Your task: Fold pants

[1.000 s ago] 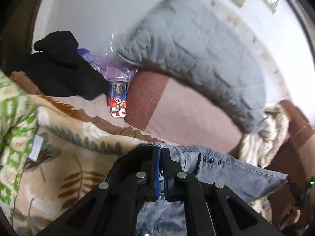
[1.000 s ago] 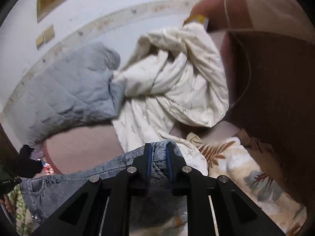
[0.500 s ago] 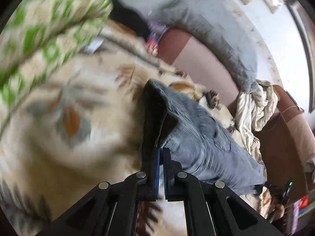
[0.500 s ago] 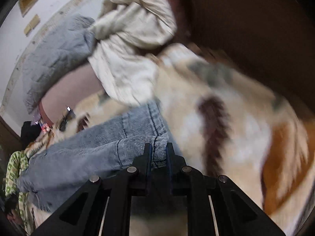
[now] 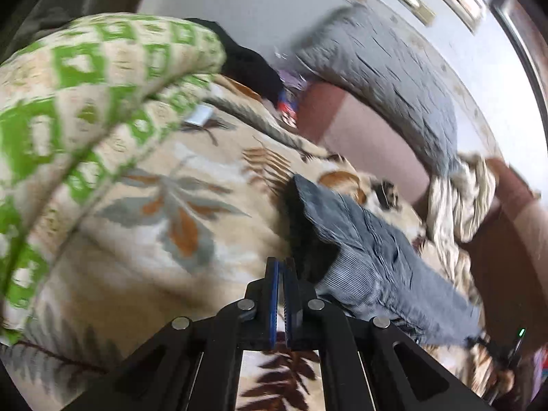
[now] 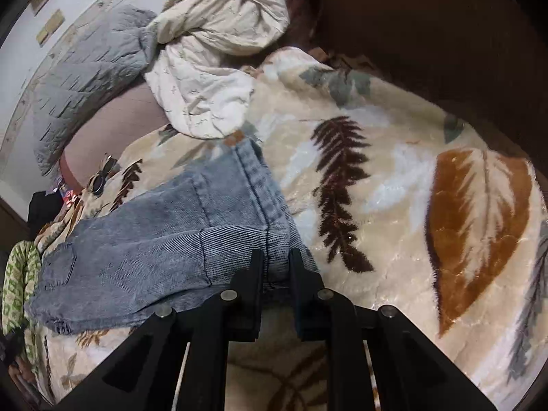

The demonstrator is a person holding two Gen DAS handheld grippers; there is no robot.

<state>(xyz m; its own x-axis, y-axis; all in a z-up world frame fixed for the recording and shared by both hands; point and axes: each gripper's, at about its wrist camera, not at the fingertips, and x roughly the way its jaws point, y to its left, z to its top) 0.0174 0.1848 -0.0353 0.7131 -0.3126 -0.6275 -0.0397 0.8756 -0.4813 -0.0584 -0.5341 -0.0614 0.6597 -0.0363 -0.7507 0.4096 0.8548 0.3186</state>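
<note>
Currently laying jeans [image 6: 164, 239] flat on blanket [image 6: 394, 171]; right gripper [image 6: 275, 267] pinches hem; left gripper [image 5: 281, 274] pressed together, denim pinch unclear; next: release, smooth, fold legs together.

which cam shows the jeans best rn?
Right wrist: the jeans lie spread on the leaf-print blanket, sharp, with pocket, seams and hem visible. Left wrist shows them edge-on and motion-blurred.

Left tongs [image 5: 281, 267] pressed together — right tongs [image 6: 276, 260] parted slightly (both angled low, pointing forward).
</note>
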